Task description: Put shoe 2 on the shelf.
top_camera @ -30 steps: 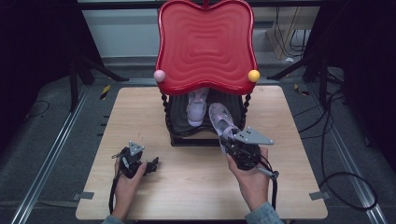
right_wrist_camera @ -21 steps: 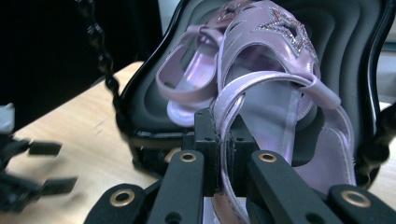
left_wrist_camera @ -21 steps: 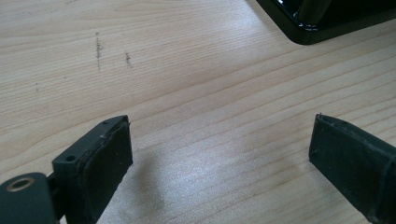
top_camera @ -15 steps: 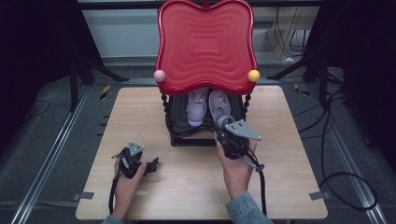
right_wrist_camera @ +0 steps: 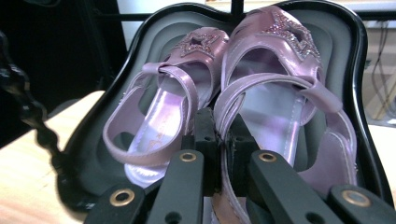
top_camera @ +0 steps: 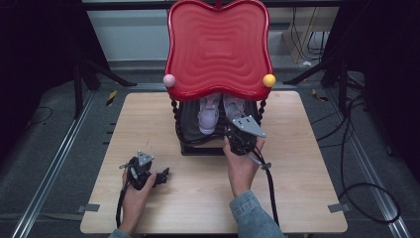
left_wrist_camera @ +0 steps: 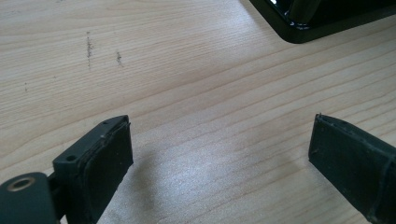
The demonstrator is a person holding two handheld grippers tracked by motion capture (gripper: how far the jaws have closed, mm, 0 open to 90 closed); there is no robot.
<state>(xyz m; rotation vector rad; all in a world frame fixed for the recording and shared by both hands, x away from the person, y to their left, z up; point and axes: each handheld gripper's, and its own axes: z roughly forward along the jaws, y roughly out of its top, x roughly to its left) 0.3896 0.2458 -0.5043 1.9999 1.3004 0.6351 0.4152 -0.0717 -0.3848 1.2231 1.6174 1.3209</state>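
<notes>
Two lilac sandals with glittery stars lie side by side on the black lower tray [right_wrist_camera: 359, 70] of a small rack. My right gripper [right_wrist_camera: 219, 140] is shut on the heel strap of the right sandal [right_wrist_camera: 275, 93], with the left sandal [right_wrist_camera: 163, 107] just beside it. In the high view the right gripper [top_camera: 234, 131] reaches under the red wavy top shelf [top_camera: 218, 44], where the right sandal [top_camera: 233, 106] and the left sandal [top_camera: 208, 115] show. My left gripper [top_camera: 162, 175] rests on the wooden table [top_camera: 297, 173] at the front left. Its jaws stand wide apart over bare wood in the left gripper view [left_wrist_camera: 219, 158].
The red shelf carries a pink ball [top_camera: 169, 80] and a yellow ball [top_camera: 269, 80] at its front corners, on twisted black posts [top_camera: 174, 111]. A corner of the black tray [left_wrist_camera: 317, 23] lies ahead of the left gripper. Cables trail from both grippers toward the table's front edge.
My right gripper has carried the right sandal from in front of the rack back and leftward onto the lower tray, beside the other sandal. The left gripper has stayed put.
</notes>
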